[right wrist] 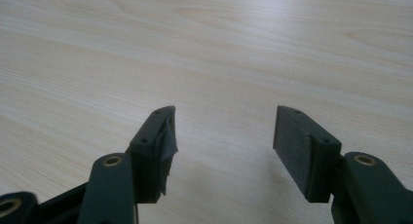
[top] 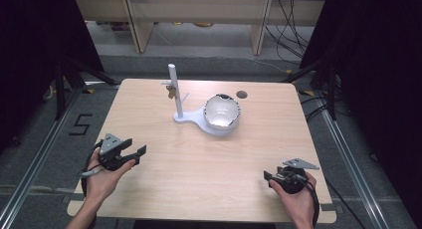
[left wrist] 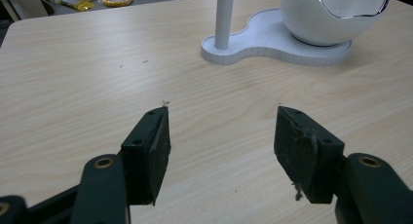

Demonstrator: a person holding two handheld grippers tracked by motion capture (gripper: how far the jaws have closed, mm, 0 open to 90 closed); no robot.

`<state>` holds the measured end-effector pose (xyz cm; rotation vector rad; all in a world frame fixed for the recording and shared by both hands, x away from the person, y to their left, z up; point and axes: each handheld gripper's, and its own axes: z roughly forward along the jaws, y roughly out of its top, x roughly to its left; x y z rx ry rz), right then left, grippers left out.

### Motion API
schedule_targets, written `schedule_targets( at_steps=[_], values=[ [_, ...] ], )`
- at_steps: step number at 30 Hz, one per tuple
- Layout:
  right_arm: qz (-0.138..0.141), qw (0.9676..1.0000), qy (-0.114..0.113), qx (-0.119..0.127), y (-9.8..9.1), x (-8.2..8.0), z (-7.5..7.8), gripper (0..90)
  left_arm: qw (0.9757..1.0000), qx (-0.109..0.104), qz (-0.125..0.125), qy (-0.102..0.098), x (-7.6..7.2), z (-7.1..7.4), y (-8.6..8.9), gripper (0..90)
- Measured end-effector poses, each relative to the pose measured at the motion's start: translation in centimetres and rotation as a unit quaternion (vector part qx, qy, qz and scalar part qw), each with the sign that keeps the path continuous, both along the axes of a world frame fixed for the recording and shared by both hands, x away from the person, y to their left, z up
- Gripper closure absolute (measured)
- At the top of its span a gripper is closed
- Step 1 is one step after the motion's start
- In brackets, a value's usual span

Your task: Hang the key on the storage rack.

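A pale, matt wood-grain table (left wrist: 73,87) bears a white plastic-looking stand (left wrist: 272,44), ribbed along its edge, at twelve o'clock; its glossy white egg-shaped shell (left wrist: 331,19) has a shiny silvery rim.

This looks like a lab or test room set up for recording. A plain light-wood tabletop (top: 164,174) stands alone on a grey floor, flanked by black curtains (top: 30,50) and dark stand legs (top: 62,84). Metal rails (top: 30,174) run along the floor beside it, and a "5" is taped on the floor (top: 81,124). Behind stand bare wooden benches (top: 199,15) with loose cables (top: 293,30) trailing under them. No household furnishings surround the tabletop.
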<state>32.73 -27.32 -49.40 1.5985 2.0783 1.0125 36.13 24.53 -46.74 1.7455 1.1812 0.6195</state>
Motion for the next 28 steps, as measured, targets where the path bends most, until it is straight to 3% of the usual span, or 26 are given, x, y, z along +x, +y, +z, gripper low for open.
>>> schedule_targets(
  at_steps=[3,11,15,18,24,28],
  values=[
    [0.001,1.0,-0.001,0.002,0.0,0.0,0.0,41.9,1.0,-0.006,0.002,0.003,-0.8,-1.1,0.3,37.4],
    [0.011,0.9999,-0.01,-0.008,-0.2,0.2,-0.1,41.9,0.9997,0.011,0.017,-0.01,-2.2,-4.1,0.9,37.1],
    [0.015,0.9998,-0.016,-0.003,-0.1,0.3,-0.2,41.9,0.9995,0.003,0.028,-0.016,-2.7,-5.4,1.4,36.9],
    [0.011,0.9998,-0.012,-0.012,-0.1,0.2,-0.2,41.9,0.9995,-0.003,0.029,-0.016,-2.9,-5.6,1.7,36.3],
    [0.014,0.9998,-0.013,-0.002,0.0,0.2,-0.1,41.9,0.9984,-0.009,0.04,-0.038,-3.3,-5.6,1.9,36.0],
    [0.007,0.9997,-0.014,-0.017,-0.1,0.2,0.0,41.9,0.9982,-0.01,0.041,-0.042,-3.4,-5.6,1.9,35.9]
  ],
)
